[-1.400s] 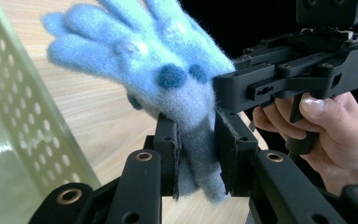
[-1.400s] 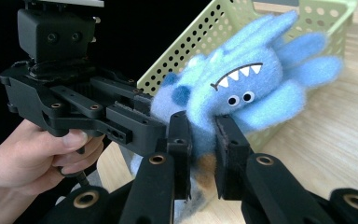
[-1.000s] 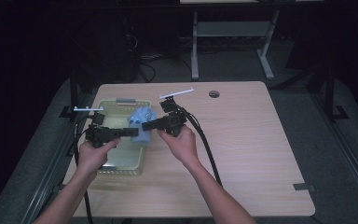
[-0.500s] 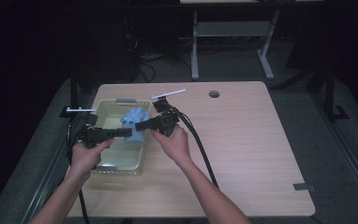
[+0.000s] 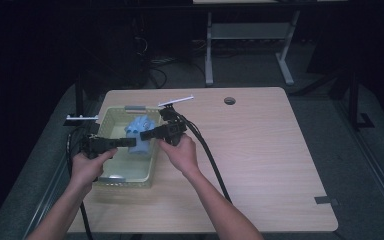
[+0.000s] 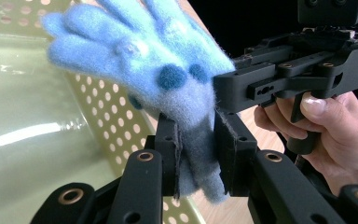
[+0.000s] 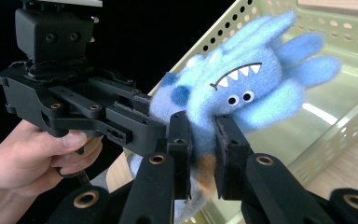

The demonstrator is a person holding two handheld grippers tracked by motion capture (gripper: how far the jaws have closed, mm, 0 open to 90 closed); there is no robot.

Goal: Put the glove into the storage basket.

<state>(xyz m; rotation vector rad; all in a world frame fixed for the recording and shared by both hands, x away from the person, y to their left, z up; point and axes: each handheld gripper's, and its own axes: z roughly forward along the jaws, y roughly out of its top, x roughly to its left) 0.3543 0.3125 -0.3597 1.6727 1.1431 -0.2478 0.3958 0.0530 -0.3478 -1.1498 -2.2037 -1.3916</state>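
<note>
A fuzzy blue monster plush (image 5: 140, 131) with dark blue spots, white teeth and small eyes hangs over the pale green perforated basket (image 5: 107, 117). Both grippers hold it from opposite sides. My left gripper (image 6: 197, 158) is shut on the toy's lower, greyer end, and in the high view it (image 5: 132, 142) reaches in from the left. My right gripper (image 7: 202, 158) is shut on the plush (image 7: 242, 88) just below its face, coming in from the right (image 5: 145, 134). The toy's fingers-like tufts (image 6: 121, 42) point up and away.
The basket (image 6: 102, 121) stands on the left part of the wooden table (image 5: 280, 160), close to its left edge. A round cable hole (image 5: 229, 100) lies at the table's back. The right gripper's black cable (image 5: 212, 160) trails across the table toward the front.
Both hands have shifted slightly to the left, carrying the plush with them over the basket. Both grips are unchanged.
</note>
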